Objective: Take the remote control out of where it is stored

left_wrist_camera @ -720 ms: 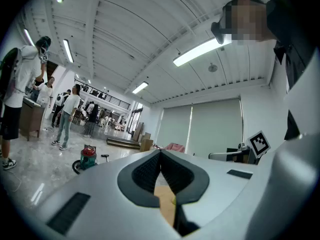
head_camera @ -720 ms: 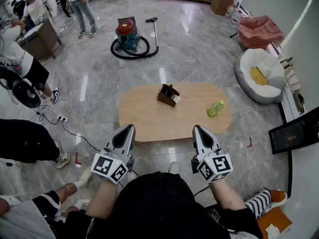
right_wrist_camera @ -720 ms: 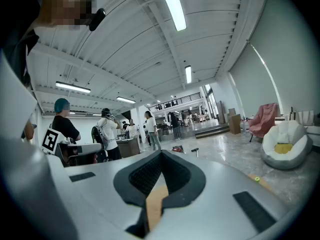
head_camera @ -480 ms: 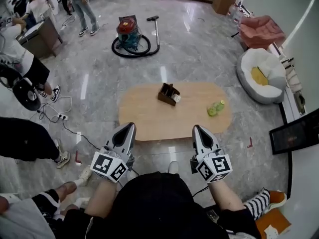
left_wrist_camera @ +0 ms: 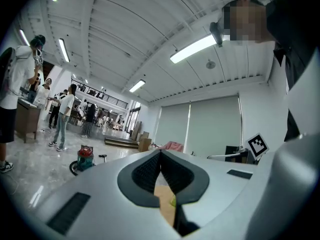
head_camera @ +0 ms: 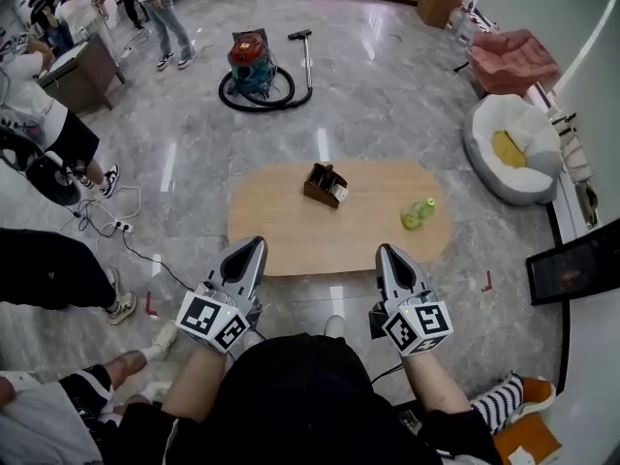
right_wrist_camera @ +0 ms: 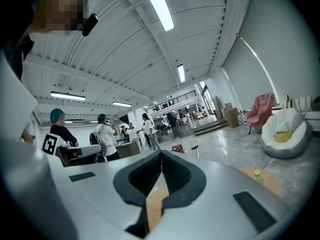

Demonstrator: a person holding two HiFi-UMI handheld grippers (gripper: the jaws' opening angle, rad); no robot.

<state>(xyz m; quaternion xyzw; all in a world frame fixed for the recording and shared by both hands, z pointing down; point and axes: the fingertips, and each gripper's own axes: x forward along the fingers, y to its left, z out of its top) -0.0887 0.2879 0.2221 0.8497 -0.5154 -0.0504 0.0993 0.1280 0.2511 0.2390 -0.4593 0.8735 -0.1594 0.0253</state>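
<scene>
The left hand-held gripper (head_camera: 255,247) and right hand-held gripper (head_camera: 386,252) are both closed and empty, by the counter's (head_camera: 281,232) near edge. The remote (head_camera: 338,193) sits in a holder (head_camera: 323,183) near the far edge.

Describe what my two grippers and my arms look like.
The left gripper and right gripper are silver-grey shells tapering to a pointed beak, with black ribbed pads inside. Each carries a white cube with black square markers at the wrist end. A thin dark cable trails from the right one. You wear a black top; no sleeves cover the forearms.
</scene>
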